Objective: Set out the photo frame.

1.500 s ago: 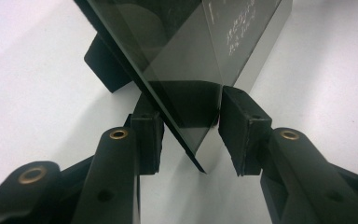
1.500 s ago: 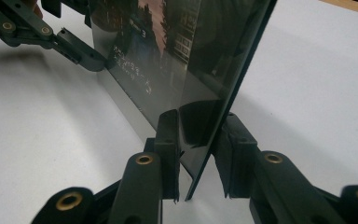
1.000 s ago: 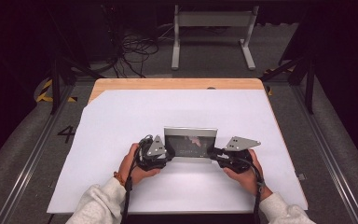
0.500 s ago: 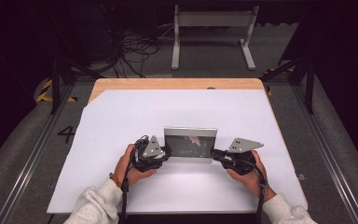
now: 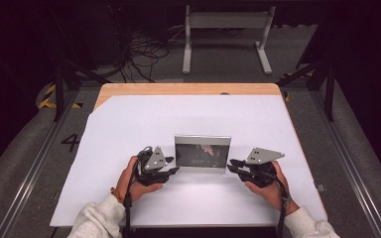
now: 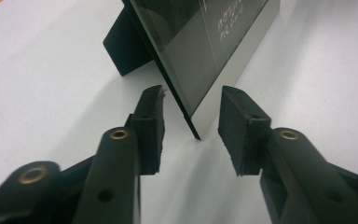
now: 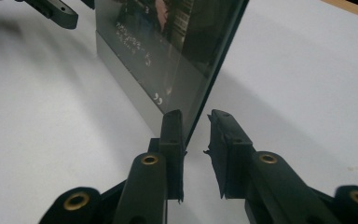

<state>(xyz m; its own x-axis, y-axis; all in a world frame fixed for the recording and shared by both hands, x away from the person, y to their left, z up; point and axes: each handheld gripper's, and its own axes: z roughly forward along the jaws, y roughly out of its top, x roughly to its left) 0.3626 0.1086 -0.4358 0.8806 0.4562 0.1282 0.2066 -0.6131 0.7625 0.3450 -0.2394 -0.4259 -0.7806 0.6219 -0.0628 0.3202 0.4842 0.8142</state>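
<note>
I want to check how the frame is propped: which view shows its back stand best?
The left gripper view: the black stand juts out behind the tilted frame. The high view shows the frame's front alone; the right gripper view shows the front and one edge.

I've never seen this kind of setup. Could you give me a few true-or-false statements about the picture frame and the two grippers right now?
1. The picture frame stands upright on the white table. True.
2. The left gripper clamps the frame. False: both pads stand apart from its edge, the jaws having just opened.
3. The frame lies flat, face down. False: a black stand props it.
4. The right gripper straddles the frame's other edge. True.
</note>
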